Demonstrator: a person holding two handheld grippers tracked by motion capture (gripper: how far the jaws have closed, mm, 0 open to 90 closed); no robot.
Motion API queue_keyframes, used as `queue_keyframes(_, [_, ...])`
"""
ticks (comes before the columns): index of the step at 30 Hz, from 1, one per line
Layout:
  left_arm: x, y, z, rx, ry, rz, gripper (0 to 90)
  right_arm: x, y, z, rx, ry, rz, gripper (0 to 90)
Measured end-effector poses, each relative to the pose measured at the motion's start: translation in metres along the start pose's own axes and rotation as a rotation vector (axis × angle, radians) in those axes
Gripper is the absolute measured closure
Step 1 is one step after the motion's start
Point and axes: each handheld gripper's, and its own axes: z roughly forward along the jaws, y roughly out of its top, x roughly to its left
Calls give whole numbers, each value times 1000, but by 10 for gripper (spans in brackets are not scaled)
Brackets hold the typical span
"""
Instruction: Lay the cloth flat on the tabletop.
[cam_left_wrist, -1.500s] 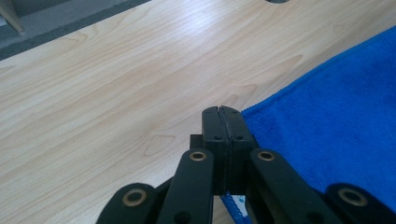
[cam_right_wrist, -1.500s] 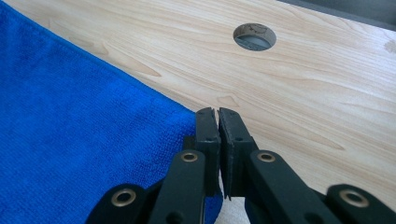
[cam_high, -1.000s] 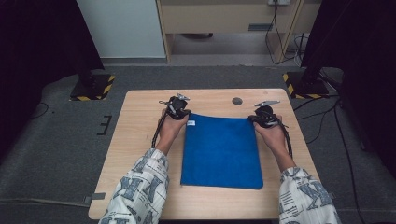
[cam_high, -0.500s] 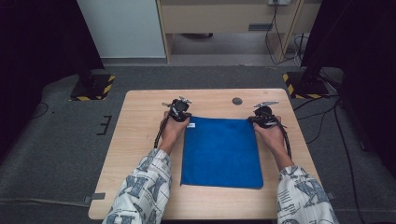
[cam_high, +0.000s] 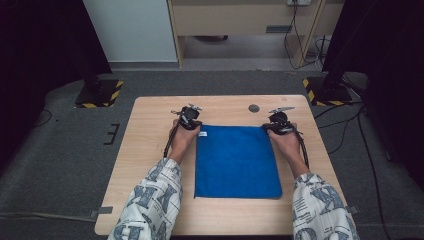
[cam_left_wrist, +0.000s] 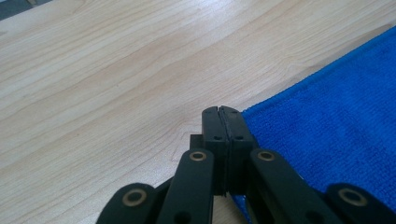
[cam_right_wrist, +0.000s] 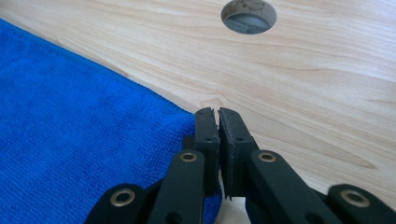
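Left gripper (cam_left_wrist: 219, 112): jaws closed at blue cloth (cam_left_wrist: 336, 135) corner.
Right gripper (cam_right_wrist: 217, 113): closed at the other far corner.
High view: whole cloth flat on table (cam_high: 150, 130).

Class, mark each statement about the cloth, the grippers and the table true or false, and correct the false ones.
1. The cloth is red. False: it is blue.
2. The left gripper is at a far corner of the cloth. True.
3. The right gripper has wide-open jaws. False: they are shut.
4. The table has a round hole near its far edge. True.
5. The cloth is crumpled into a ball. False: it lies flat.
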Motion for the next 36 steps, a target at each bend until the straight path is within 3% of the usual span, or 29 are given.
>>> queue_keyframes(2, [1, -1, 1, 4, -3, -1, 895, 0, -1, 1, 8, -6, -6, 857])
queue_keyframes(6, [1, -2, 5, 6, -12, -3, 891, 1, -2, 4, 30, -24, -14, 740])
queue_keyframes(9, [0, -1, 4, -6, -6, 10, 876, 2, -1, 3, 14, -35, -11, 671])
queue_keyframes(20, [-1, 1, 0, -33, -8, 7, 823, -1, -1, 2, 19, -57, 0, 538])
queue_keyframes(25, [-3, 2, -1, -59, -7, 13, 725, -1, 1, 1, 4, -52, 7, 537])
queue_keyframes(36, [-12, 8, -9, -108, -13, 35, 523, 4, 2, -1, -5, -37, 17, 390])
